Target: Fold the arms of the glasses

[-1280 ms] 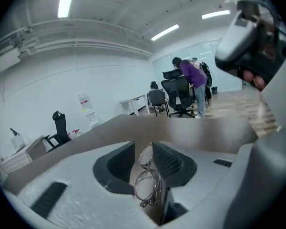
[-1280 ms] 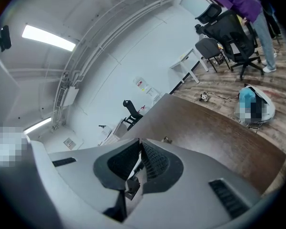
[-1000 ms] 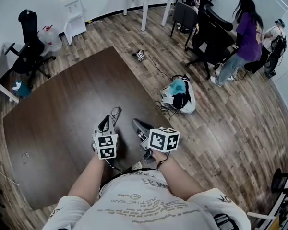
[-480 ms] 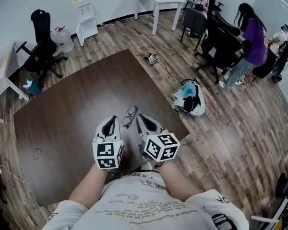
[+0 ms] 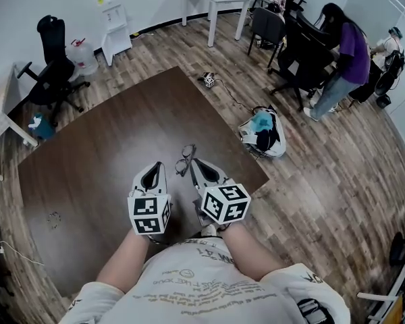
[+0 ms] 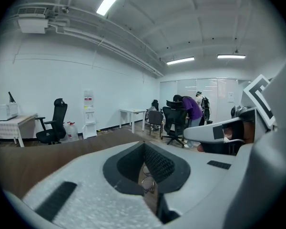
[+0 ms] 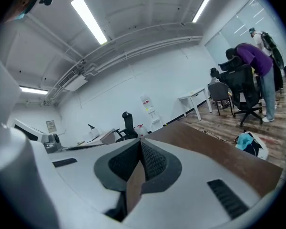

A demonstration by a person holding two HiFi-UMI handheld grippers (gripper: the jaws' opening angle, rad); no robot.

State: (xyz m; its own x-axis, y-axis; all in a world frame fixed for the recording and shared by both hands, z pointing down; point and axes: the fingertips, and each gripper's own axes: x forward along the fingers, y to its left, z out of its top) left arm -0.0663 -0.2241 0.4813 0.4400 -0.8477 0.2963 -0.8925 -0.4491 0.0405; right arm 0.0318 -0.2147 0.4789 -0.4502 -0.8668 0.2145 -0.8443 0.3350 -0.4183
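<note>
The glasses lie on the brown surface, near the front edge, between the tips of the two grippers. The left gripper has its fingers closed on nothing. The right gripper has its fingers closed too, with nothing in them.

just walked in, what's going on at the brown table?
A person holds a gripper in each hand, low over the brown table. The left gripper and the right gripper are both shut with nothing between their jaws. The glasses lie on the table by the two tips, held by neither. Whether their arms are folded is too small to tell.
</note>
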